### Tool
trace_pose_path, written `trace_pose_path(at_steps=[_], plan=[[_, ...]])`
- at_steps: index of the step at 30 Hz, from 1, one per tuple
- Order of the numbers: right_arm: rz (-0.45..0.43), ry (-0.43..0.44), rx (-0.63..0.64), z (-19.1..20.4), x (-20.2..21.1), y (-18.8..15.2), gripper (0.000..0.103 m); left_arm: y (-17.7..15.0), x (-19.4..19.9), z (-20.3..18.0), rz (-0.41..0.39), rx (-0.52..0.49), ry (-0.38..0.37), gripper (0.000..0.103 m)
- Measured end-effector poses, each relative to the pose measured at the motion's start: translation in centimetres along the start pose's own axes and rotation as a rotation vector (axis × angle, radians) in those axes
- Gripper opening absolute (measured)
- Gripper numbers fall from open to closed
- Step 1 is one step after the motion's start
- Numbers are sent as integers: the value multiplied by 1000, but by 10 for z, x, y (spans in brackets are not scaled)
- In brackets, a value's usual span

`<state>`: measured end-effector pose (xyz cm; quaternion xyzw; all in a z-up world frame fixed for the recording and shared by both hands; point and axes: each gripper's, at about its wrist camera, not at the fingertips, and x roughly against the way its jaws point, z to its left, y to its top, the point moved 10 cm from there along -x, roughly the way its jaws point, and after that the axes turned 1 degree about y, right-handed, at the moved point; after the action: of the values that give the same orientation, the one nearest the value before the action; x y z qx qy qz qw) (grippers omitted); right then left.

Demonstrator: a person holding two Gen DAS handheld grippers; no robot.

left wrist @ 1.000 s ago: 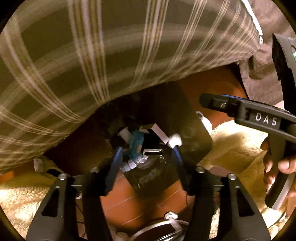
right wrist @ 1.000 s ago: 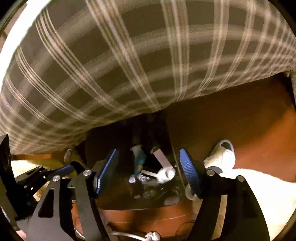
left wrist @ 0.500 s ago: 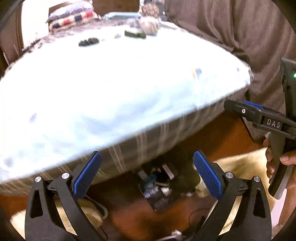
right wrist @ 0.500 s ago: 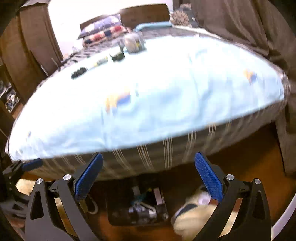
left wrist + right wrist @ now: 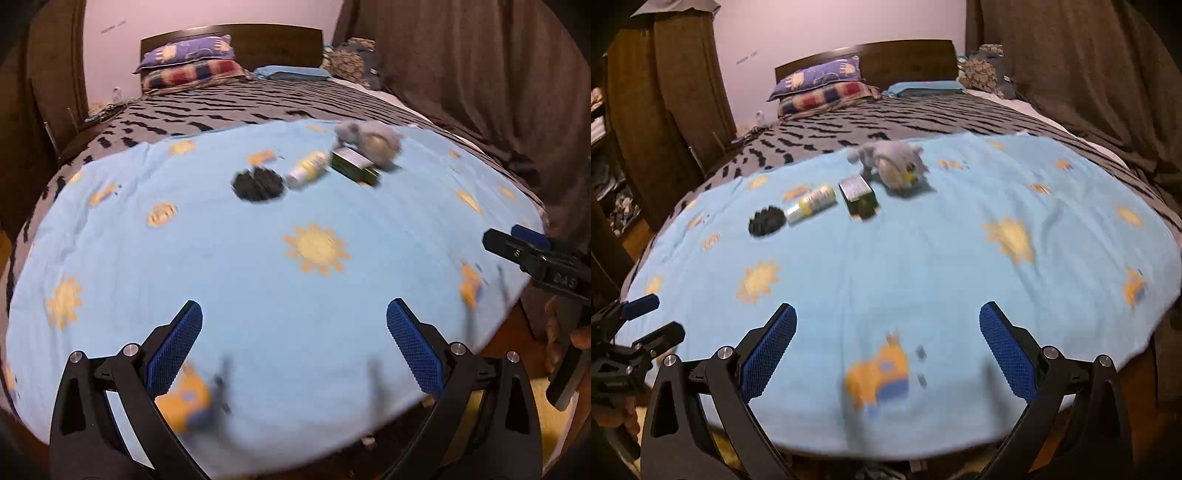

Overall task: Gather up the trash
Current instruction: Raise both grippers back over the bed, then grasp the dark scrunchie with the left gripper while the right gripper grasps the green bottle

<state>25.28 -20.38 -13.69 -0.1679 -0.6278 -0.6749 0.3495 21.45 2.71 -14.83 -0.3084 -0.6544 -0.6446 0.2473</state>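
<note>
Right wrist view: both claws, left claw (image 5: 294, 347) and right claw (image 5: 887, 347), gape wide and empty over the bed's (image 5: 923, 258) near edge; a black clump (image 5: 767, 220), bottle (image 5: 811, 204) and small box (image 5: 857, 195) lie uncollected toward its far-left part beside a plush toy (image 5: 894, 166), so collecting seems unfinished.

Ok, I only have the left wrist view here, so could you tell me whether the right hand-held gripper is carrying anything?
Observer: No. In its own view the right hand-held gripper is open, with nothing between its blue pads.
Operator: Thank you. What is the blurred shape behind the green box?
Observer: A grey plush toy, lying on the blue blanket just behind that box.
Operator: And what stands left of the bed?
Observer: Beside the tall wooden wardrobe there are open shelves holding clutter, which your view does not show.
</note>
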Motion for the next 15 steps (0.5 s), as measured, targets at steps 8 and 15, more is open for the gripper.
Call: trace_pose_path(at_steps=[8, 15], plan=[[54, 15, 31, 18, -75, 42, 98, 49, -63, 43, 23, 42, 49, 94], [106, 6, 33, 24, -140, 66, 81, 69, -117, 56, 83, 52, 38, 83]])
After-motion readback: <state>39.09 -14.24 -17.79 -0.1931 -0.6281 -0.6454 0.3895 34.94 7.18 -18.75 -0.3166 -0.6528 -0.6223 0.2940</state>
